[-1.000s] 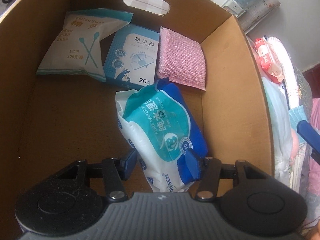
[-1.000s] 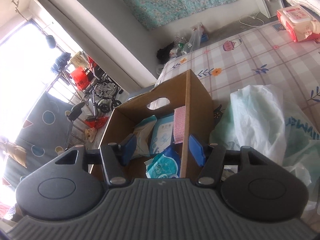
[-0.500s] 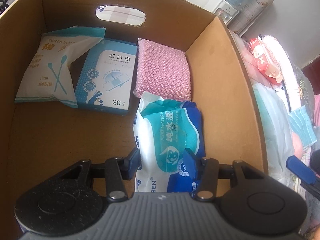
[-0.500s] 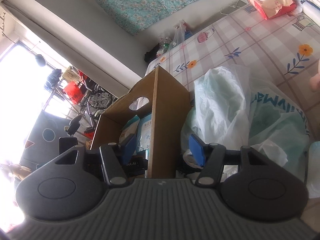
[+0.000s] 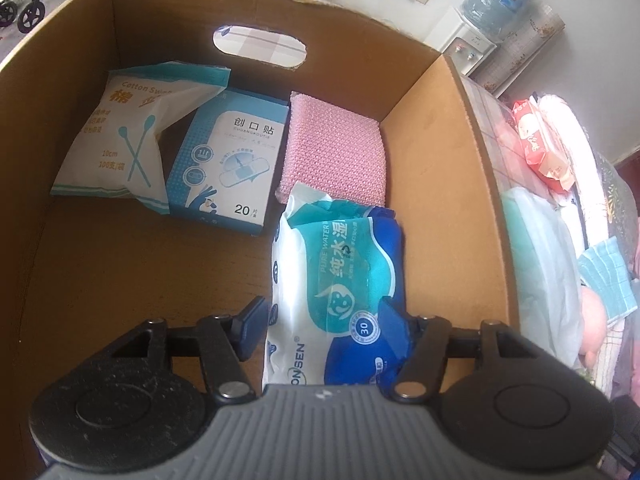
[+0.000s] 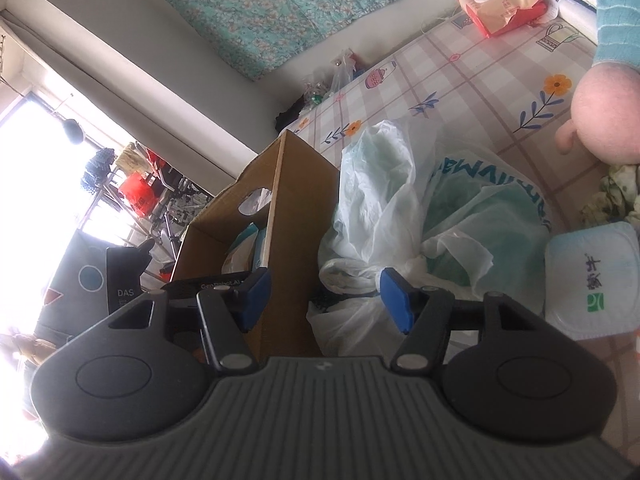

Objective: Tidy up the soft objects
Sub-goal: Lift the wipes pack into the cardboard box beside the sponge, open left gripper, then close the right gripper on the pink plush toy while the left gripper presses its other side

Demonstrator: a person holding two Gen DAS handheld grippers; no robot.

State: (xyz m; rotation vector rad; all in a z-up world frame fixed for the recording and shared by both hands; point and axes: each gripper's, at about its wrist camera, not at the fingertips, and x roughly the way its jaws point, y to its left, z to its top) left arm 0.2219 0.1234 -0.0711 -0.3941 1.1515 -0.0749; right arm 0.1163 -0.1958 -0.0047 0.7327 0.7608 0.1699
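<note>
Since a second ago my left claw (image 5: 322, 322) has let go of the glossy wet-wipes pack (image 5: 340, 280), jaws opening around it where it lies on the cardboard box (image 5: 436, 184) floor, long axis running away toward the knitted pink pad (image 5: 334, 152). Right claw (image 6: 324, 300), spreading and empty, has swung from the box to the crinkly plastic bags (image 6: 400, 208) on the bed, nearest the next soft things.
</note>
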